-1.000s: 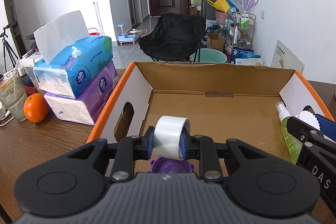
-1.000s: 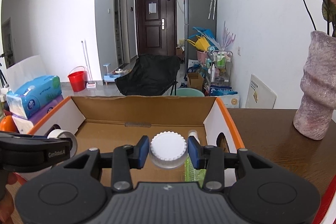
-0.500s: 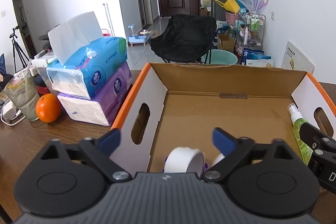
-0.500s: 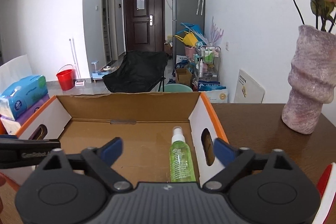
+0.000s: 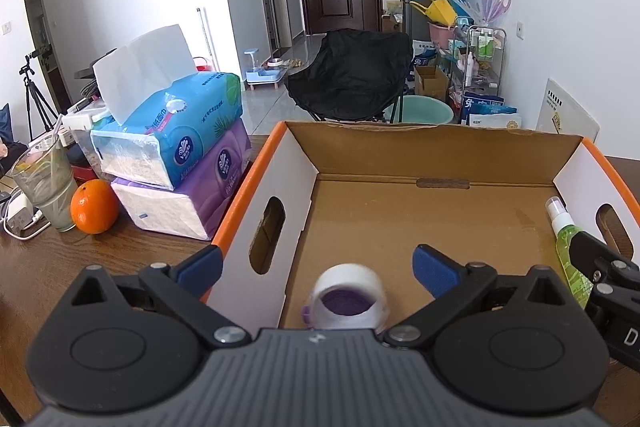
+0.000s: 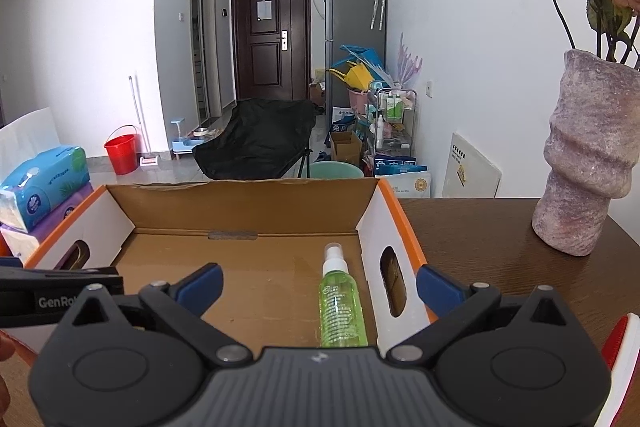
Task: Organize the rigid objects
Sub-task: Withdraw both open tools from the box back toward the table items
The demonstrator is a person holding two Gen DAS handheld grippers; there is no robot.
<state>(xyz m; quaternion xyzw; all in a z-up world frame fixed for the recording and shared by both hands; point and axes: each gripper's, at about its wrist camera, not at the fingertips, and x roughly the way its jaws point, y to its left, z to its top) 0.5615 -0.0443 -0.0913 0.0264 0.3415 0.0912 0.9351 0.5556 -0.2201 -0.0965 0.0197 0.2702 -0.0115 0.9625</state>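
An orange-rimmed cardboard box (image 5: pixel 280 187) stands open on the wooden table. My left gripper (image 5: pixel 317 263) is open above its near left part. Below the jaws a white tape roll (image 5: pixel 350 301), slightly blurred, rests free on a purple object seen through its hole. A green spray bottle (image 5: pixel 568 247) lies along the box's right wall. My right gripper (image 6: pixel 319 283) is open over that bottle (image 6: pixel 342 307), straddling the right wall (image 6: pixel 372 219) and holding nothing. Each gripper shows at the edge of the other's view. The white ridged cap is hidden.
Two stacked tissue packs (image 5: pixel 172 147), an orange (image 5: pixel 94 207) and a glass with a straw (image 5: pixel 44 187) stand left of the box. A pink vase with flowers (image 6: pixel 588 167) stands on the table to the right. A red-and-white object (image 6: pixel 620 355) shows at the right edge.
Both grippers have opened wide. The tape roll left the left jaws and dropped into the box. The white ridged cap left the right jaws and is out of sight.
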